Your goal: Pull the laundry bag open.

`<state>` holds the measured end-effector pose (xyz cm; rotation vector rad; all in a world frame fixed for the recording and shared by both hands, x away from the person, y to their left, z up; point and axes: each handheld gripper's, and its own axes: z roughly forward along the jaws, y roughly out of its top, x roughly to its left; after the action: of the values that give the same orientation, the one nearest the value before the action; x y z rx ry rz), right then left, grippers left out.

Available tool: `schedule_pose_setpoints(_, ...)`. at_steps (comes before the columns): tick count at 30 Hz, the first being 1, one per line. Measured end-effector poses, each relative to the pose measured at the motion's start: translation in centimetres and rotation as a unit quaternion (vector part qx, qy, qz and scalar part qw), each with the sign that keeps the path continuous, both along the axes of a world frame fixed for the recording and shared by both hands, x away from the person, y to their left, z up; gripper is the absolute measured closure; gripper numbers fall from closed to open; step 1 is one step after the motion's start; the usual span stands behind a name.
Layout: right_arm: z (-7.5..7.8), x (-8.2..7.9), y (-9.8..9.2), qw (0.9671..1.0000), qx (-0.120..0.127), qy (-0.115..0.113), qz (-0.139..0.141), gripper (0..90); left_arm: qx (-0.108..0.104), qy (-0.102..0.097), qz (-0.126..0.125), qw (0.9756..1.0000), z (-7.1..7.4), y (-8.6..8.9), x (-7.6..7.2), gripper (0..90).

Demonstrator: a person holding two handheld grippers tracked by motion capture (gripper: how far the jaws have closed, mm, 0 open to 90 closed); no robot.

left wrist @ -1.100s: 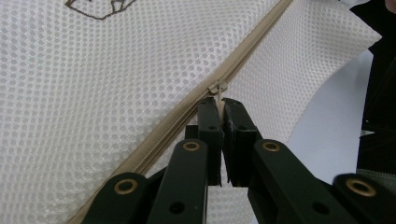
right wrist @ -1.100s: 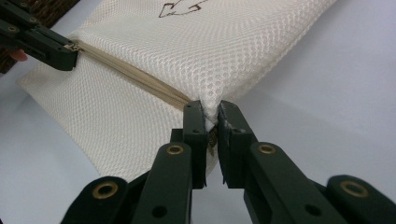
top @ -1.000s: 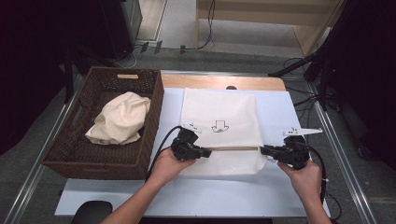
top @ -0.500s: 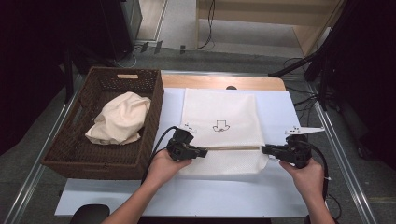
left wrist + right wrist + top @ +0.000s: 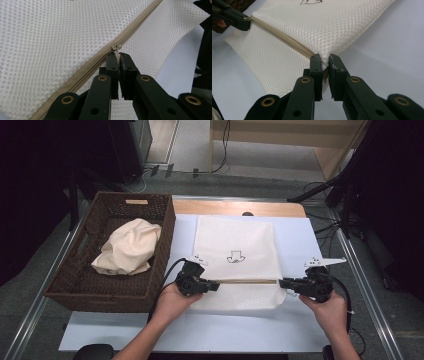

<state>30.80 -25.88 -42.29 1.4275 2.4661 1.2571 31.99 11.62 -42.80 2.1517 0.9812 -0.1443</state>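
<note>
Mesh bag: white rectangular mesh laundry bag (image 5: pixel 235 262) with a small black printed mark, lying flat on the pale blue table mat (image 5: pixel 300 330), just right of the dark brown woven basket (image 5: pixel 75 285) that holds a crumpled cream cloth (image 5: pixel 127 247).
Zipper line: tan fabric zipper (image 5: pixel 247 281) running straight across the bag's near part, its long axis side to side between the two grippers.
Right gripper (image 5: pixel 325 65): at the zipper's right end, jaws pinched tight on the bag's corner where the zipper stops; serves as the anchor.
Left gripper (image 5: pixel 118 57): at the zipper's left end, jaws closed on the small metal zipper pull (image 5: pixel 116 47).
Key relation: the whole zipper lies rightward from the left gripper's jaws, toward the right gripper.
Judgement: travel for the pull most likely runs along that line, with the left hand the one on the slider.
</note>
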Motion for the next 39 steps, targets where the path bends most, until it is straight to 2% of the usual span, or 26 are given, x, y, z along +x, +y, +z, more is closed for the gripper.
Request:
schedule_pose_setpoints(7,-0.1,0.3,-0.5,1.0,0.004,0.003,-0.002,83.3,0.003,-0.003,0.006,1.0,0.1,0.3,-0.1,87.2)
schedule_pose_setpoints(12,-0.2,0.5,-0.5,1.0,0.002,0.003,-0.005,83.3,0.015,-0.015,0.013,0.9997,0.3,0.7,-0.2,87.2)
schedule_pose_setpoints(24,-0.3,0.7,-1.2,0.9998,0.003,0.006,-0.016,83.1,0.005,-0.014,0.026,0.9995,0.6,1.3,0.0,87.2)
schedule_pose_setpoints(28,-0.2,0.7,-1.1,0.9999,0.007,0.002,-0.014,83.1,0.021,-0.025,0.026,0.9991,0.6,1.2,-0.3,87.2)
schedule_pose_setpoints(34,-0.2,0.9,-1.5,0.9999,0.004,0.002,-0.016,83.1,0.016,-0.027,0.044,0.9985,0.7,1.8,-0.4,87.2)
schedule_pose_setpoints(39,-0.3,1.1,-2.1,0.9998,0.006,0.004,-0.021,83.1,0.021,-0.03,0.051,0.998,0.8,1.9,-0.7,87.2)
